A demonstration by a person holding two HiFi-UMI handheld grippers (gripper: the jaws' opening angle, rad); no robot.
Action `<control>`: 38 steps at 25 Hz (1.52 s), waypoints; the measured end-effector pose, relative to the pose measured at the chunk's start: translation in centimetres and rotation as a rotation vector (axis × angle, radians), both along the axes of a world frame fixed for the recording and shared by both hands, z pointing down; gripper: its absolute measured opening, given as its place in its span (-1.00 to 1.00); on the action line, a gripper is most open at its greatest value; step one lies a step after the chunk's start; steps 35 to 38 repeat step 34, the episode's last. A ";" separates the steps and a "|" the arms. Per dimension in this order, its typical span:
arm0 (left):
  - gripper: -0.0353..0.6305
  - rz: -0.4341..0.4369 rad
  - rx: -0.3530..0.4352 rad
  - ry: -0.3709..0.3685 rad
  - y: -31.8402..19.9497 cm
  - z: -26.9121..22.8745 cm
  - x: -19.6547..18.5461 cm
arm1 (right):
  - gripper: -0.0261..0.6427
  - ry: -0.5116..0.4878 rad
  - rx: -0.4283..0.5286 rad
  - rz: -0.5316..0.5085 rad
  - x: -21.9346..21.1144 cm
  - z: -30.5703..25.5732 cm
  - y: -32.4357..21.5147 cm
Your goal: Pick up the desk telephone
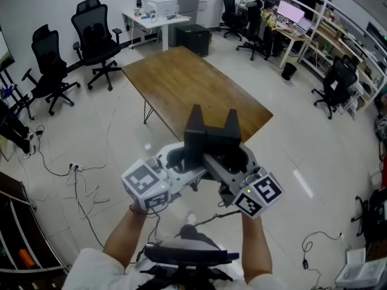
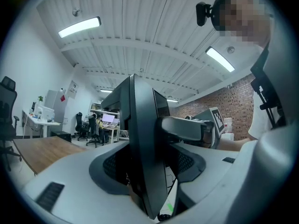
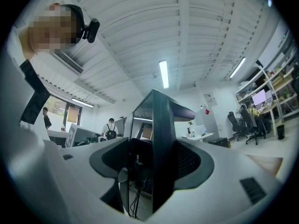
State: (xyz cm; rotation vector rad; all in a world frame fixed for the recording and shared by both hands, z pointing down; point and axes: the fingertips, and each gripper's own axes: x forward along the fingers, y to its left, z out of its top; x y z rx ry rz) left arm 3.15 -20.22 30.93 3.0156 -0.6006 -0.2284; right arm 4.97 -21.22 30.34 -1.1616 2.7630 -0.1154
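Observation:
The desk telephone [image 1: 211, 139], a black body with two upright prongs, hangs in the air over the floor, just short of the wooden table [image 1: 193, 89]. My left gripper [image 1: 181, 161] holds its left side and my right gripper [image 1: 237, 161] its right side, each shut on it. In the left gripper view the telephone [image 2: 140, 148] stands edge-on between the pale jaws of the left gripper [image 2: 149, 169], with the right gripper's marker cube [image 2: 215, 119] beyond. The right gripper view shows the telephone [image 3: 161, 148] edge-on in the right gripper [image 3: 149, 171].
Black office chairs [image 1: 97, 38] stand at the back left, with a white desk and printer [image 1: 158, 8] and a black cabinet [image 1: 193, 38] behind the table. Cables [image 1: 84, 189] lie on the tiled floor at left. Workbenches and chairs [image 1: 332, 83] line the right wall. A black chair [image 1: 187, 255] is directly below me.

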 end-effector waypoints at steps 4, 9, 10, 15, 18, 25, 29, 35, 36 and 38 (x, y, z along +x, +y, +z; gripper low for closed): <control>-0.18 -0.001 0.010 -0.006 1.0 -0.3 -0.5 | -0.03 -0.006 0.003 -0.004 -0.5 -0.3 1.0; -0.18 -0.007 0.008 -0.011 1.9 -0.2 -1.2 | -0.03 -0.006 0.001 -0.013 -1.2 -0.1 1.9; -0.18 -0.009 0.005 -0.012 2.0 -0.2 -1.3 | -0.03 -0.007 0.000 -0.015 -1.3 -0.1 2.0; -0.18 -0.006 0.014 -0.011 2.2 -0.3 -1.9 | -0.03 -0.002 0.005 -0.013 -1.9 -0.3 2.2; -0.18 -0.006 0.009 -0.008 2.3 -0.4 -2.0 | -0.03 -0.003 0.001 -0.010 -2.0 -0.3 2.3; -0.18 -0.001 -0.002 -0.021 2.2 -0.1 -2.3 | -0.03 -0.006 -0.008 -0.008 -2.3 -0.2 2.2; -0.18 0.003 0.002 -0.016 2.3 0.0 -2.3 | -0.03 -0.003 -0.008 -0.007 -2.3 0.0 2.4; -0.18 0.005 0.000 -0.017 2.5 -0.2 -2.5 | -0.03 -0.003 -0.013 -0.004 -2.5 -0.2 2.5; -0.18 0.005 0.000 -0.017 2.5 -0.2 -2.5 | -0.03 -0.003 -0.013 -0.004 -2.5 -0.2 2.5; -0.18 0.005 0.000 -0.017 2.5 -0.2 -2.5 | -0.03 -0.003 -0.013 -0.004 -2.5 -0.2 2.5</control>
